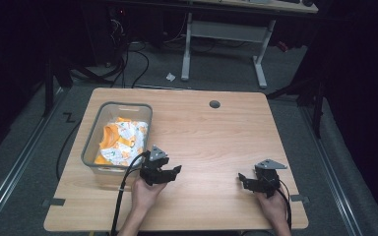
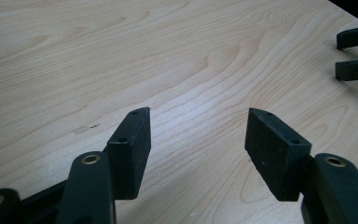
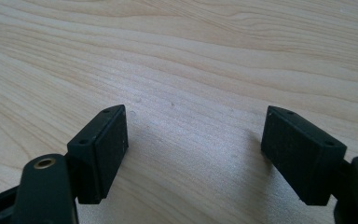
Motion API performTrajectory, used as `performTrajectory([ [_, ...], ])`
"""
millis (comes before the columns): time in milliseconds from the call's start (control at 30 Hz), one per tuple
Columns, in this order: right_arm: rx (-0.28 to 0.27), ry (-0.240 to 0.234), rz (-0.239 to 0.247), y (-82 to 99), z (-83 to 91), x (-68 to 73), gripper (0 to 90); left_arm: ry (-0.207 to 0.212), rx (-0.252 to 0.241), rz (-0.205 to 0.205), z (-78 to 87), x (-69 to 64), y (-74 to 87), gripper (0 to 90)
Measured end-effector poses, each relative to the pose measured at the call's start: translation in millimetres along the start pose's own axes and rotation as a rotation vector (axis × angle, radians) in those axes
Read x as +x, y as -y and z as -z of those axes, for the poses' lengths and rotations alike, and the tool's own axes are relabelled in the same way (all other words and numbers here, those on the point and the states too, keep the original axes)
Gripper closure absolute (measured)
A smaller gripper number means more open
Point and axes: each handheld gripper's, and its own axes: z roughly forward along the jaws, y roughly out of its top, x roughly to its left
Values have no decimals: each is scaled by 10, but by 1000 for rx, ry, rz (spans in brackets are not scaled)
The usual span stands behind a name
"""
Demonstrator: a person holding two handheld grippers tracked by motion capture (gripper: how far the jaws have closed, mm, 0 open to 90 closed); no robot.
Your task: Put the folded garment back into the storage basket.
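Both tools idle and empty on the table, with the clothes bin waiting at the left.

The wooden table (image 1: 216, 128) carries little: most of its top is bare, which leaves room to lay out whatever comes from the grey bin (image 1: 92, 142) at its left side. In that bin a bunched orange-and-white garment (image 1: 120, 140) sits in a heap, so it would have to be lifted up and over the rim. The left tool (image 1: 170, 172) lies just beside the bin's near right corner, well placed, I judge, to reach in first; its jaws stand apart with only wood grain between them. The right tool (image 1: 243, 179) rests well apart on the near right side, jaws likewise spread wide and holding nothing.
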Motion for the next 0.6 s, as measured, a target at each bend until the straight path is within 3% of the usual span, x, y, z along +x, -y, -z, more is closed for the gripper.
performTrajectory([
  [300,0,0,0,0,0,0,232,-23,24,-34,-129,-40,41,412],
  [600,0,0,1,0,0,-1,232,-34,31,-7,-229,-8,144,412],
])
